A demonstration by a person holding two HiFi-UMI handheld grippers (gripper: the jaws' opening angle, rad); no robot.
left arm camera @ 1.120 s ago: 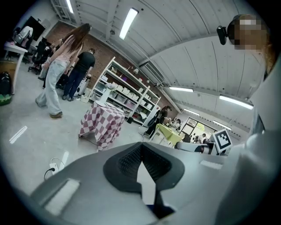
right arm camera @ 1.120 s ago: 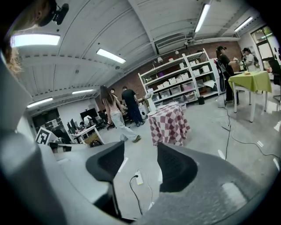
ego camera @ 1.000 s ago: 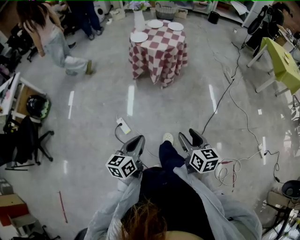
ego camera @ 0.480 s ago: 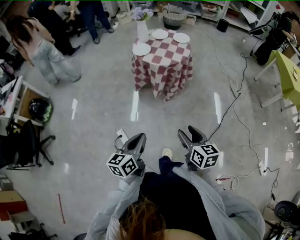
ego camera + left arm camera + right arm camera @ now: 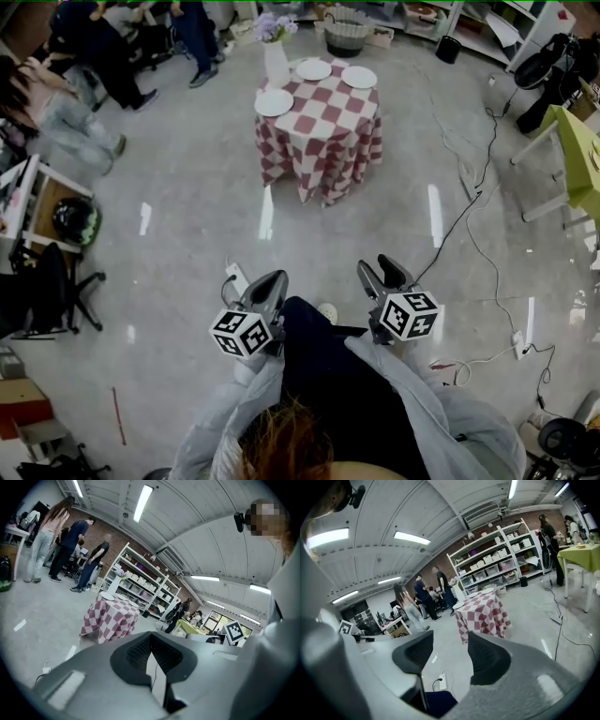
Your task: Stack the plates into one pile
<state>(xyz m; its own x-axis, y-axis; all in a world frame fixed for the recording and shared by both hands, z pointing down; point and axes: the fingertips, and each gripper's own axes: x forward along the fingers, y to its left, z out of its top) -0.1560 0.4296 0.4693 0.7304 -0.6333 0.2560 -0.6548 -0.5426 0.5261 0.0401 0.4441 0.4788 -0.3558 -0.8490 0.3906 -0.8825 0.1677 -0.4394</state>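
White round plates (image 5: 274, 102) lie unstacked on the distant red-checked bench (image 5: 323, 141), so walking closer likely comes next, left hand-held gripper (image 5: 271, 281) closed, right hand-held gripper (image 5: 379, 273) open, both empty.

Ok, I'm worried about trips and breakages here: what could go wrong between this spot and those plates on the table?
1. A power strip lies on the floor just ahead of the person, and a black cable runs along the right. A trip seems possible.
2. The vase stands close behind the left plate, so a reach there might knock it over.
3. The tablecloth hangs low. If a gripper snags it, the plates could slide.
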